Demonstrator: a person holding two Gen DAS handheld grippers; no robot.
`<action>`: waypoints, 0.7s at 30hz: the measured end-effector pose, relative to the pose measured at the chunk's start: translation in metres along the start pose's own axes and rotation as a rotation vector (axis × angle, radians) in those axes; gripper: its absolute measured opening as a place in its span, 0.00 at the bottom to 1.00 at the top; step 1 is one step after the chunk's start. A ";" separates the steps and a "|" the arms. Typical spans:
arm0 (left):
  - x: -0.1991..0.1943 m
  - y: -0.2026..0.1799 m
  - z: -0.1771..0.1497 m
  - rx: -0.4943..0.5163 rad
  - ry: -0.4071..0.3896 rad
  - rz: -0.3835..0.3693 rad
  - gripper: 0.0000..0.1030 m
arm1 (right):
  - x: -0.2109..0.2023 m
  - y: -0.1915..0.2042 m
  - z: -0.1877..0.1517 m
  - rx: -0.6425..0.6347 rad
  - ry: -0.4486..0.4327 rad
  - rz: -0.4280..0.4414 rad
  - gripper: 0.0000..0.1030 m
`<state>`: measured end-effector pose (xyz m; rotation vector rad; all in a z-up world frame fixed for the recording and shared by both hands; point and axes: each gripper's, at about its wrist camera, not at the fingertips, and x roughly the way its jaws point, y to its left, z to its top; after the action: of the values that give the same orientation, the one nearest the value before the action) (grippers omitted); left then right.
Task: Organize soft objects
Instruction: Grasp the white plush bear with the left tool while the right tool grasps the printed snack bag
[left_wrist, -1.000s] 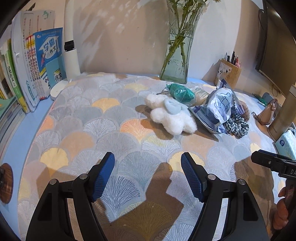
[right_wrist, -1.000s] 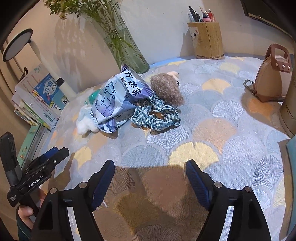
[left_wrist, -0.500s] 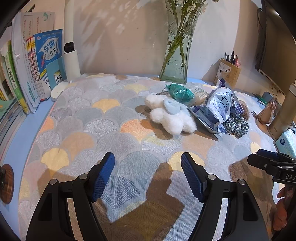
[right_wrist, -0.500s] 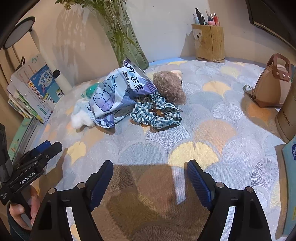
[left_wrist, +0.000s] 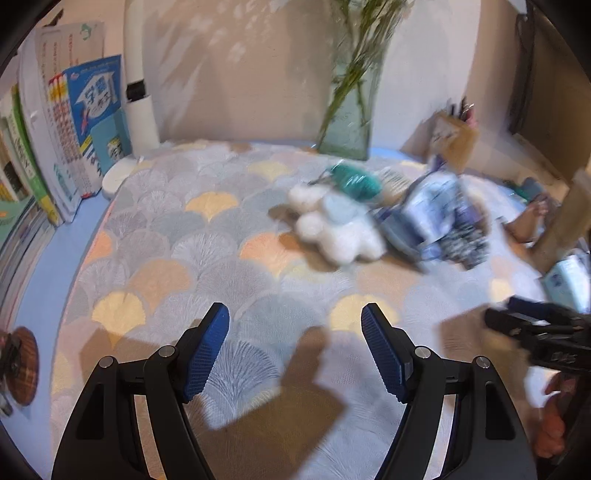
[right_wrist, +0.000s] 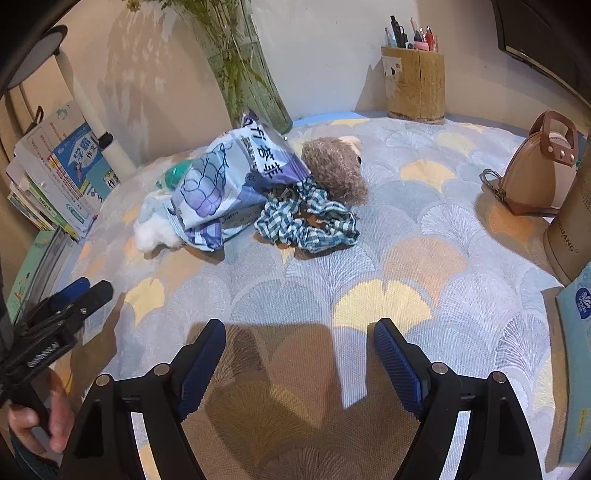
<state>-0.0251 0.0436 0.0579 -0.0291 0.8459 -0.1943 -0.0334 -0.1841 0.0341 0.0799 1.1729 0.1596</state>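
Fan-patterned cloth (right_wrist: 388, 236) covered the desk, with books (right_wrist: 62, 177) and a glass vase (right_wrist: 251, 85) along the wall; both the left gripper (left_wrist: 295, 347) and the right gripper (right_wrist: 299, 354) hung over it, jaws apart and empty.

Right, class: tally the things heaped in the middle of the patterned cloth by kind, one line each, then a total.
Plush toys: 2, white plush toy and brown plush toy
Printed bags: 1, blue and white printed bag
Scrunchies: 1, checked scrunchie
Teal bundles: 1, teal bundle, too blurred to name
Total: 5
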 end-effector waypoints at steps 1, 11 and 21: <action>-0.009 -0.001 0.007 0.002 -0.014 -0.021 0.70 | -0.003 0.002 0.004 0.011 0.015 0.044 0.79; 0.033 0.009 0.078 -0.104 0.024 -0.221 0.74 | 0.010 0.019 0.092 0.226 0.027 0.230 0.79; 0.105 0.008 0.058 -0.148 0.087 -0.263 0.73 | 0.069 0.029 0.108 0.351 0.050 0.153 0.78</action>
<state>0.0867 0.0294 0.0179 -0.2727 0.9415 -0.3819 0.0898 -0.1420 0.0172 0.4775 1.2347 0.0890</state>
